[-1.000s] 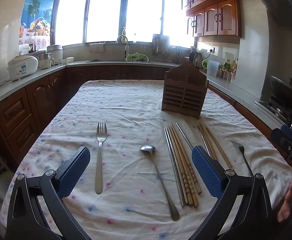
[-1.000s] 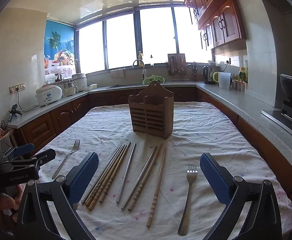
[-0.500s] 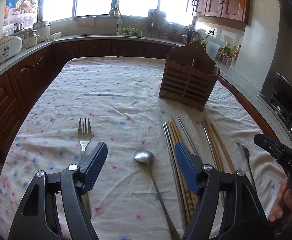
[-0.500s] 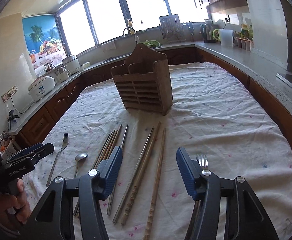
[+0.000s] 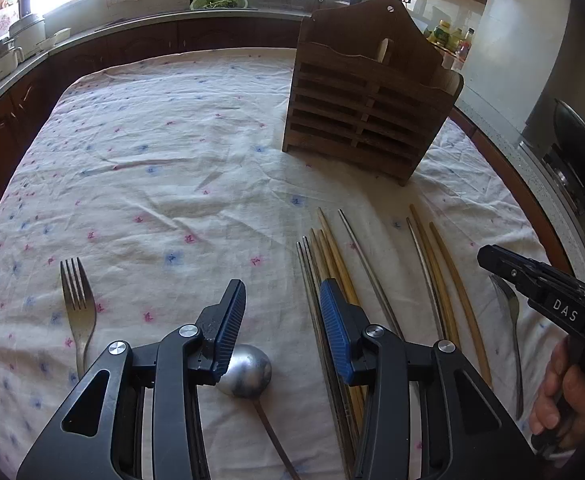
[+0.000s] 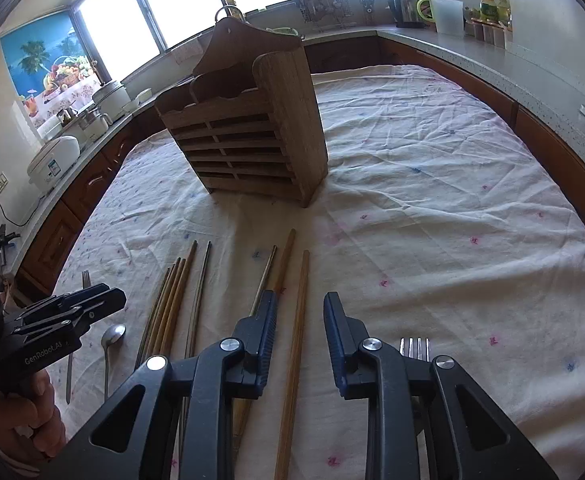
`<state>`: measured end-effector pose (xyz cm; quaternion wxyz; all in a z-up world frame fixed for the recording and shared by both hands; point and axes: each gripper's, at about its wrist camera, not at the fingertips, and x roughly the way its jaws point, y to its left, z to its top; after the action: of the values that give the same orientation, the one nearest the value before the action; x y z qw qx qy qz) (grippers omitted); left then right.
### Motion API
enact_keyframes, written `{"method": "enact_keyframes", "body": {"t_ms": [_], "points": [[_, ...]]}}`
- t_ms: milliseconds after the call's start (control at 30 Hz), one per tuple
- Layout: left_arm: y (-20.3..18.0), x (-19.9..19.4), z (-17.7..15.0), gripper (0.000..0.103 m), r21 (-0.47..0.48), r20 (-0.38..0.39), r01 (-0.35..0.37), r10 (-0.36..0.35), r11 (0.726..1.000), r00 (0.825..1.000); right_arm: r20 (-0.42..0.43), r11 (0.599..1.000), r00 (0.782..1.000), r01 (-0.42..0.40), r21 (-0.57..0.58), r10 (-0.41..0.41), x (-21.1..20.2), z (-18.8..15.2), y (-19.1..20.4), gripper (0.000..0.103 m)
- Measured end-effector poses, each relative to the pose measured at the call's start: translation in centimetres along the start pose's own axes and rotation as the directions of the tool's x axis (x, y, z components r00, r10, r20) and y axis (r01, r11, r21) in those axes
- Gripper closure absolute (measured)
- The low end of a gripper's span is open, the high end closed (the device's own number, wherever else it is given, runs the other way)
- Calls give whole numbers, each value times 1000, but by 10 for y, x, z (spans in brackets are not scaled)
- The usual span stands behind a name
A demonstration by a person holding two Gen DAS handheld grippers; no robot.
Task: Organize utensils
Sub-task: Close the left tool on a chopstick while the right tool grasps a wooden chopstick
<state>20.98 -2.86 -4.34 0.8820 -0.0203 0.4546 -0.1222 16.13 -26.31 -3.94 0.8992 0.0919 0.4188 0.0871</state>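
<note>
While both grippers hang low over the cloth (image 5: 164, 152), the holder (image 5: 368, 112) stands upright mid-table, slats facing the cameras, w/ bare cloth between it and the utensils.

L gripper (image 5: 280, 320): jaws released, nothing between them. Spoon (image 5: 246, 370) bowl lies just below and beside its left pad, handle running back toward the camera. Metal and wood chopsticks (image 5: 332, 256) pass under the right pad, long axes pointing roughly at the holder. Fork (image 5: 78, 312) lies apart to the left, tines away from the camera. A second chopstick group (image 5: 436, 264) and another fork (image 5: 510, 312) lie further right, near the other gripper's tip.

R gripper (image 6: 298, 332): jaws released but fairly narrow, straddling one wood chopstick (image 6: 298, 320) w/o touching it; stick runs lengthwise toward the holder (image 6: 248, 136). Two more sticks (image 6: 276, 268) pass under the left pad. Fork (image 6: 414, 349) tines show just behind the right finger. Right of the fork is open cloth (image 6: 452, 208) out to the table edge; counters ring the table.
</note>
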Motion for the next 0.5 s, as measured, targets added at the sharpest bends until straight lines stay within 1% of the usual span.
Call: {"method": "enact_keyframes", "body": {"t_ms": [67, 200, 267, 333, 433, 500], "points": [[-2, 7, 5, 65, 6, -16, 0, 1, 1000, 1000, -15, 1000, 1000, 0, 4, 0, 7, 2, -1, 81], [-4, 23, 10, 72, 20, -60, -9, 10, 1000, 998, -44, 1000, 999, 2, 7, -2, 21, 6, -3, 86], [-6, 29, 11, 74, 26, -76, -8, 9, 1000, 997, -56, 1000, 998, 6, 6, -6, 27, 7, -3, 86], [-7, 35, 11, 76, 32, -89, -4, 7, 999, 996, -71, 1000, 997, 8, 4, -7, 32, 7, -4, 89], [-10, 38, 12, 79, 53, -86, -26, 31, 998, 996, -88, 1000, 996, 10, -2, -10, 39, 7, -4, 92], [-10, 38, 12, 81, 62, -88, -29, 35, 998, 996, -88, 1000, 996, 15, -18, -16, 41, 8, -2, 93]]}}
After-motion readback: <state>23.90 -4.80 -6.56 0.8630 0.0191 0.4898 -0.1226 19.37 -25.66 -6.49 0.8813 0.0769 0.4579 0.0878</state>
